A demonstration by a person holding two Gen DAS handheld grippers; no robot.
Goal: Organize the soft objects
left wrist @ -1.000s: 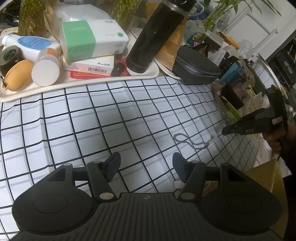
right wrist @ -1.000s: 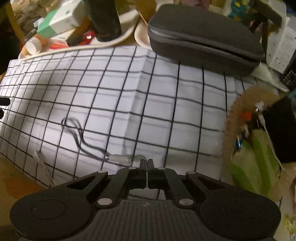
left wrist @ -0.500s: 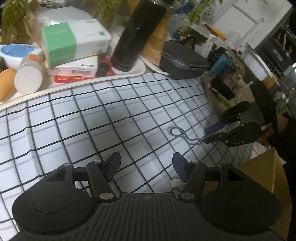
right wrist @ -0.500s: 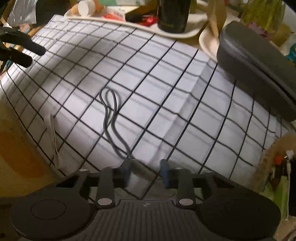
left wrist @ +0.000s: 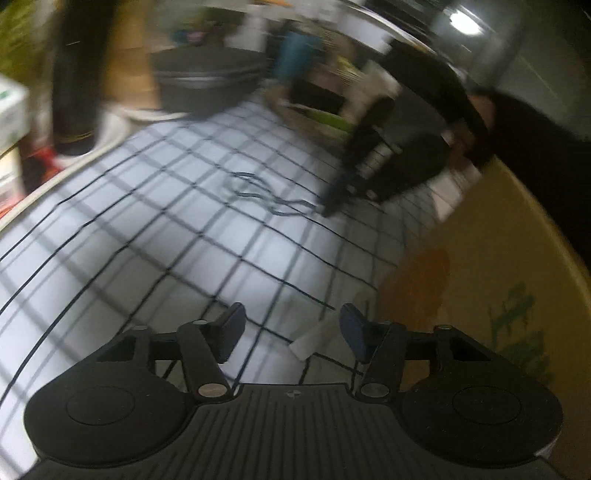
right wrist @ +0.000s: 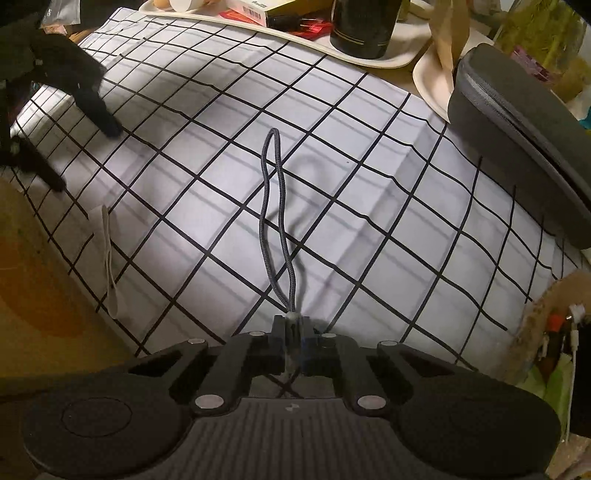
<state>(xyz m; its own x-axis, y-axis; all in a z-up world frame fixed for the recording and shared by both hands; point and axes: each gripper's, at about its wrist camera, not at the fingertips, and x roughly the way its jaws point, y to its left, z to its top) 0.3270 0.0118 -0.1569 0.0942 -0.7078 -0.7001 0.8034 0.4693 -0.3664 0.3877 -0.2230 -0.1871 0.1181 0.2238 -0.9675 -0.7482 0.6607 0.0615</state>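
right gripper (right wrist: 293, 341) clamps grey braided cord (right wrist: 275, 218) by its joined end, loop trailing toward mid-cloth, likely for a tidy lift | left gripper (left wrist: 291, 332) half-open, jaws just closing on nothing, over near edge of checked cloth (right wrist: 369, 177) | white strap (right wrist: 107, 254) at near edge, untouched

A lived-in home: checked tablecloth (right wrist: 369, 206), cluttered tray (right wrist: 369, 61), zipped case (right wrist: 517, 122), potted greenery (right wrist: 535, 33)

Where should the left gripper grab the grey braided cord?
Take the far loop end of the grey braided cord, coming from above with fingers across it. The right gripper pinches the plug end, and the loop lies flat and free on the checked cloth.
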